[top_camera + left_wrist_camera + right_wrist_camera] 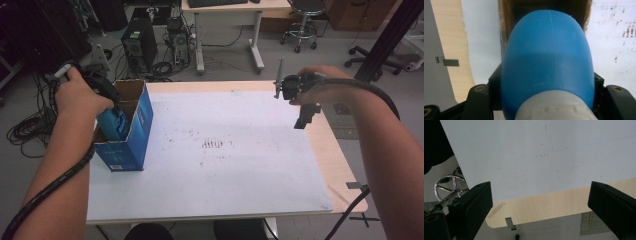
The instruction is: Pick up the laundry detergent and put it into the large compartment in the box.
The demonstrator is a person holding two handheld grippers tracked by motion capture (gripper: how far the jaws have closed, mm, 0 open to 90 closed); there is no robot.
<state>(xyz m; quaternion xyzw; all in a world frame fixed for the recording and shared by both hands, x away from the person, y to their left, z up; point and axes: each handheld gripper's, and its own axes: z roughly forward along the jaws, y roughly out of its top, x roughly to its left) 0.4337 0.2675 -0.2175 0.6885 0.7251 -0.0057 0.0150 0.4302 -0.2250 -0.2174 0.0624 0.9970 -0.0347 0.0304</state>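
A blue plastic bottle (546,57) with a white cap (554,106) sits between the jaws of my left gripper (547,93), which is shut on it. In the high view the bottle (114,123) stands partly down inside an open blue cardboard box (134,131) at the table's left edge, and my left gripper (106,93) is above the box's opening. My right gripper (303,119) hangs over the far right part of the table. In the right gripper view it (540,202) stands open with nothing between its jaws.
A white sheet (225,150) with dark smudges covers the wooden table (345,170). Behind the table the floor holds a computer tower (140,46), cables, a desk (230,20) and a stool (302,27). A black post (385,40) rises at the far right.
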